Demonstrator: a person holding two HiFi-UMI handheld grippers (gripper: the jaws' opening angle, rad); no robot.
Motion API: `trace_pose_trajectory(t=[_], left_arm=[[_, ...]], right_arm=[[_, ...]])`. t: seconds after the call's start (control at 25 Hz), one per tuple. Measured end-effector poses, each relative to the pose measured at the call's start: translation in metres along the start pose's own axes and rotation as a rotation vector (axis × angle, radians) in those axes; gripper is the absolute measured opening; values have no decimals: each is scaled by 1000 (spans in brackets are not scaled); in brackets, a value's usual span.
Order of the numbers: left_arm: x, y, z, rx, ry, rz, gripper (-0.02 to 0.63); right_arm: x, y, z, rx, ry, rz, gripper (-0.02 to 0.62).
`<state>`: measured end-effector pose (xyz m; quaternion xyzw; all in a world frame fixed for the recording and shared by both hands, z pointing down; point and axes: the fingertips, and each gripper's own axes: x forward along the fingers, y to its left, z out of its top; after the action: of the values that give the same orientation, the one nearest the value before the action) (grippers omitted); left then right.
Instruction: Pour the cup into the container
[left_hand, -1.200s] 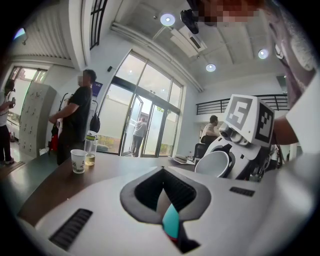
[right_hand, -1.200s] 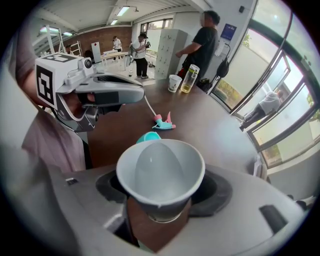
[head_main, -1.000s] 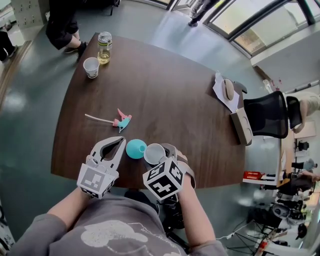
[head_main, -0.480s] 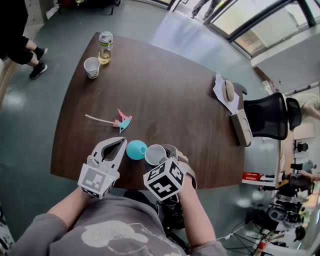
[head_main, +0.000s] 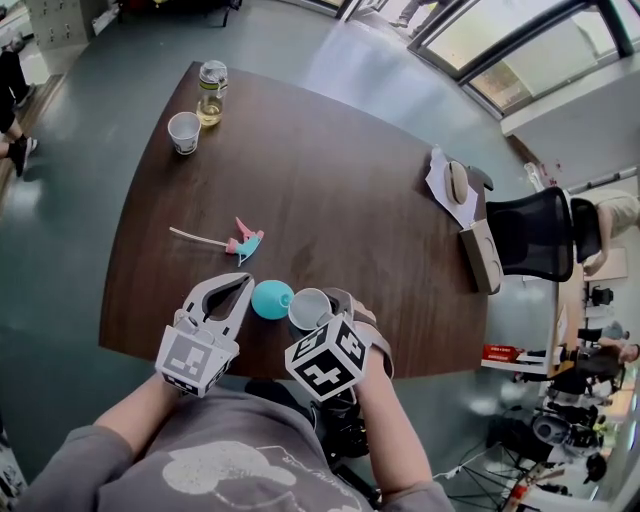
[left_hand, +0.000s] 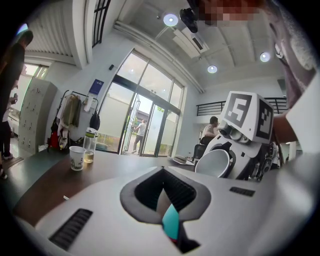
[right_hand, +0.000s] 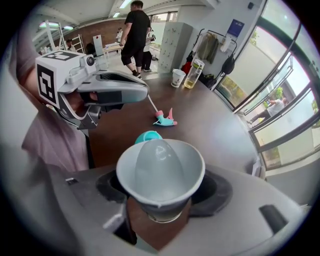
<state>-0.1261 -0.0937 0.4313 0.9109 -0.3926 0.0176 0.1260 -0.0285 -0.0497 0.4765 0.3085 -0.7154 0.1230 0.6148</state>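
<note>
teal container mostly behind my L tool, only a sliver shows, in right gripper view its lower part behind cup rim, cup base buried in my R tool, contents unclear, pink-teal bit on tabletop too small to ID, bystander cut off at edge

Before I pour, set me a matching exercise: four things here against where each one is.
1 grey cup
2 teal container
3 paper cup
4 pink-and-teal toy

A beside the bottle, far corner
B mid-table, lying alone
C between the right gripper's jaws
D near edge, beside the held cup

Pairs: 1-C, 2-D, 3-A, 4-B
</note>
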Motion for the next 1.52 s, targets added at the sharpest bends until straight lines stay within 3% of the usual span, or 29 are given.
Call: trace_pose_trajectory(t=[1.52], left_arm=[[-9, 1, -5, -11, -2, 17, 6]], right_arm=[[4, 1, -4, -49, 77, -10, 293]])
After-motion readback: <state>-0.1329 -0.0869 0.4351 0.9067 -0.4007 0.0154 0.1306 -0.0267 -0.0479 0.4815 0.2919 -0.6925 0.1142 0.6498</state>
